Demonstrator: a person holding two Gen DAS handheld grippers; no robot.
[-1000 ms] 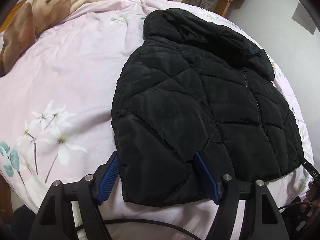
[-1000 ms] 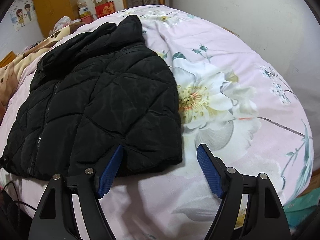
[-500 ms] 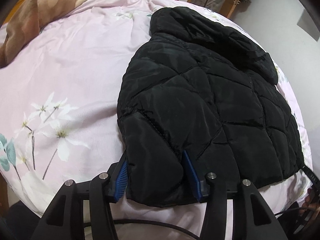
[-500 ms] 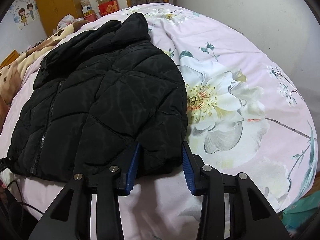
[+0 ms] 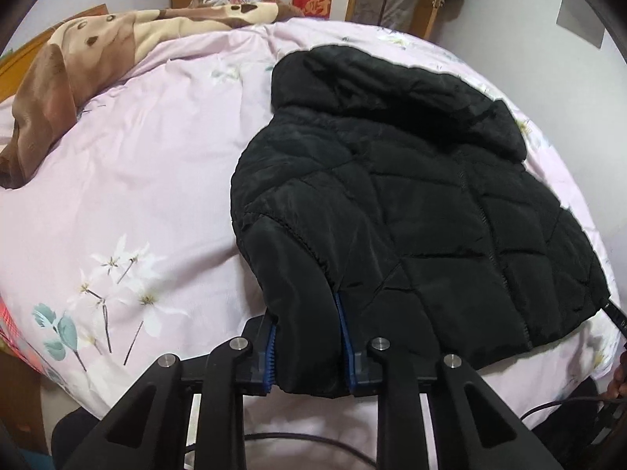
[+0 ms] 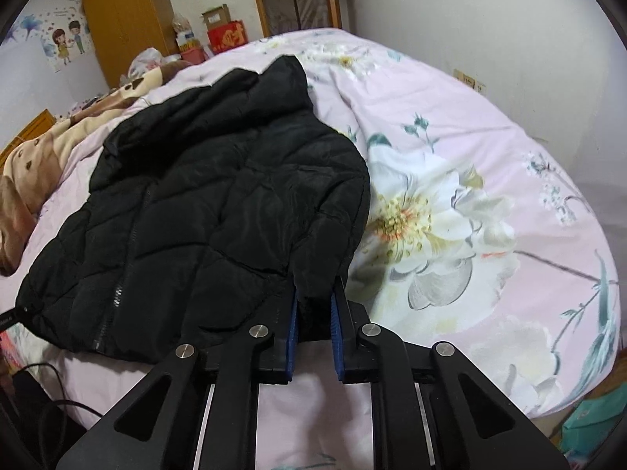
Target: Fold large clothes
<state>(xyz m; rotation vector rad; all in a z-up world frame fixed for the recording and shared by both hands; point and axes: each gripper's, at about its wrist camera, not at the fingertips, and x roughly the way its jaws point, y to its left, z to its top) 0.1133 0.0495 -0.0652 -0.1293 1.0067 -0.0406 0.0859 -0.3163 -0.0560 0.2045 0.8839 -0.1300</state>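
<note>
A black quilted hooded jacket (image 5: 411, 211) lies front up on the pink floral bed cover, hood at the far end, zipper down the middle. My left gripper (image 5: 307, 337) is shut on the jacket's near left sleeve end, which bulges between the blue pads. In the right wrist view the same jacket (image 6: 219, 215) lies to the left. My right gripper (image 6: 315, 313) is shut on its near right sleeve end, lifted a little off the bed.
The pink bed cover (image 5: 137, 196) spreads to the left, and to the right in the right wrist view (image 6: 470, 180). A brown and cream blanket (image 5: 78, 62) lies at the far left. Cables (image 6: 47, 407) hang at the bed's near edge. Wardrobe and boxes stand behind.
Both grippers went from open around the sleeve ends to shut on them. Both sleeve ends have been bunched and raised slightly.
</note>
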